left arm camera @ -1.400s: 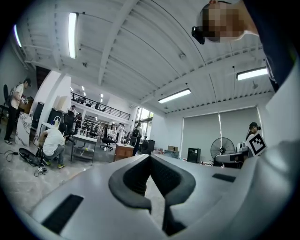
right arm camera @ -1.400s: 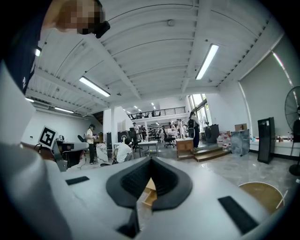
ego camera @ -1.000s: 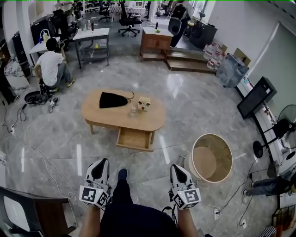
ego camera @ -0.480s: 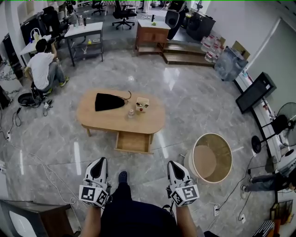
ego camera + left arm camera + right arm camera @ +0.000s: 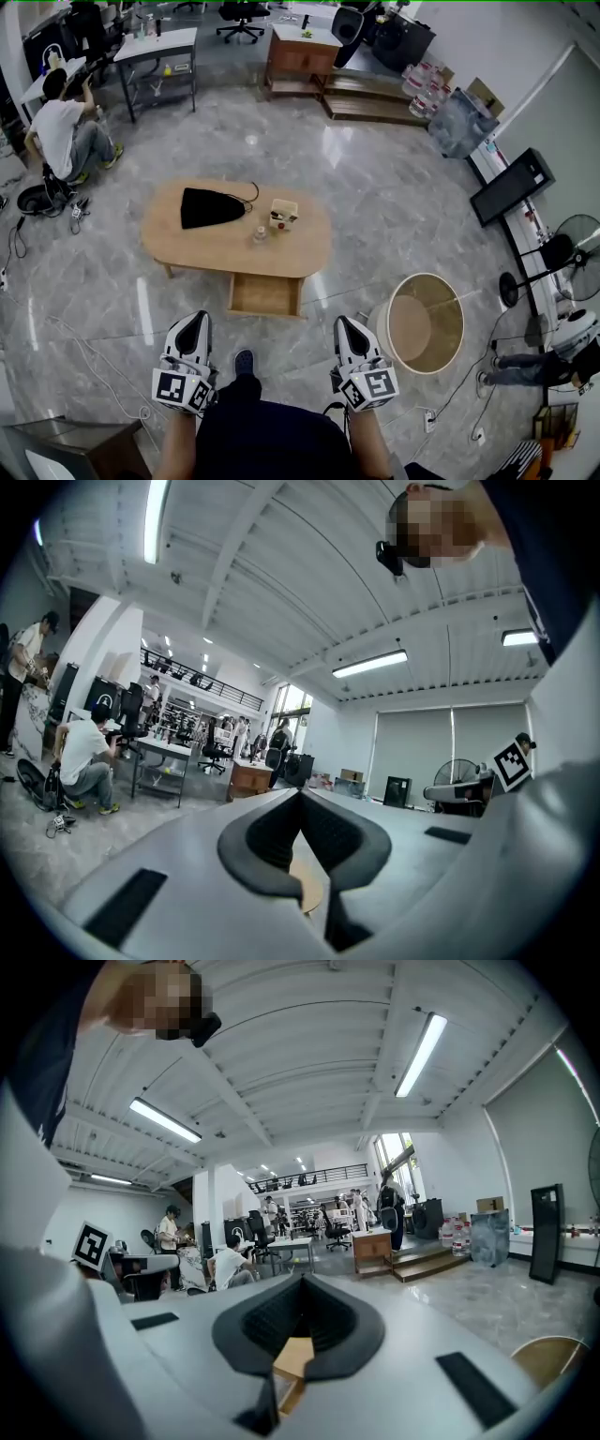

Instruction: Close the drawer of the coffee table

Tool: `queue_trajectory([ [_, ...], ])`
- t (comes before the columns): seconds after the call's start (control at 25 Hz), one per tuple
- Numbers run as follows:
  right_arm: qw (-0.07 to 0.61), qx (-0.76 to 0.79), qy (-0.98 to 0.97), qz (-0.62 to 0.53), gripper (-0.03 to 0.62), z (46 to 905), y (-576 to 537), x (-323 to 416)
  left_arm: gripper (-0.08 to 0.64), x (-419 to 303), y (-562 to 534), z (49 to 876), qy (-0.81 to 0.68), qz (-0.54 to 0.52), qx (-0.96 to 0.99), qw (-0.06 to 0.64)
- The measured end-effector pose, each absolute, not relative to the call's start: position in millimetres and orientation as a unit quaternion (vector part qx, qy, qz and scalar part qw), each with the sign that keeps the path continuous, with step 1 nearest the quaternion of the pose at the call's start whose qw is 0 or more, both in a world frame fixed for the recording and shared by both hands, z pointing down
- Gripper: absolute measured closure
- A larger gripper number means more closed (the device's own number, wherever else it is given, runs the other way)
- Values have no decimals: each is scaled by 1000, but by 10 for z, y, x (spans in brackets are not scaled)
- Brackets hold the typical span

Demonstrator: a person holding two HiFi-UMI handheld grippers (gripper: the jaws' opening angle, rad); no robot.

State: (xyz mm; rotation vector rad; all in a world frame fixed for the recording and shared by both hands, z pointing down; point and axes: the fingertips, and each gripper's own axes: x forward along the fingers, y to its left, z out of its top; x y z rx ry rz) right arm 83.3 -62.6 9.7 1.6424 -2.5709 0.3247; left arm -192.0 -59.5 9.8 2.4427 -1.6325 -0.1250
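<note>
In the head view the oval wooden coffee table (image 5: pixel 178 247) stands on the marble floor ahead of me. Its drawer (image 5: pixel 265 293) is pulled out toward me and looks empty. On the tabletop lie a black bag (image 5: pixel 208 208), a small box (image 5: pixel 282 213) and a little glass (image 5: pixel 260 233). My left gripper (image 5: pixel 192 321) and right gripper (image 5: pixel 343 324) hang close to my body, well short of the drawer, one on each side of my foot. Both are shut on nothing. In the gripper views the left gripper (image 5: pixel 301 794) and right gripper (image 5: pixel 302 1281) point across the room.
A round wooden tub (image 5: pixel 424 322) stands on the floor right of the drawer. A person (image 5: pixel 61 131) sits at far left beside desks. Cables trail over the floor at left. A dark cabinet (image 5: pixel 56 448) sits at lower left; a monitor (image 5: pixel 511 186) and fan (image 5: pixel 562 253) stand at right.
The table and open drawer have slid a little lower and leftward in the head view as I came closer. Both grippers stay shut near my body.
</note>
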Motion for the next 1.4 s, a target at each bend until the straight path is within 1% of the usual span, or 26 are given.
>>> queue_trajectory([
  [0.32,31,560,-821,108,566,100,-1210,610,535,-2039,-1319,139,-516,-32,849,106],
  [0.56,32,580,-806,113,566,78,-1371,677,535,-1977,-1645,82,-496,-46,860,108],
  [0.88,31,575,-810,112,566,63,-1449,582,535,-1997,-1709,156,-493,-45,861,117],
  [1.4,44,565,-811,141,566,336,-1378,589,535,-2011,-1631,315,-505,-31,853,129],
])
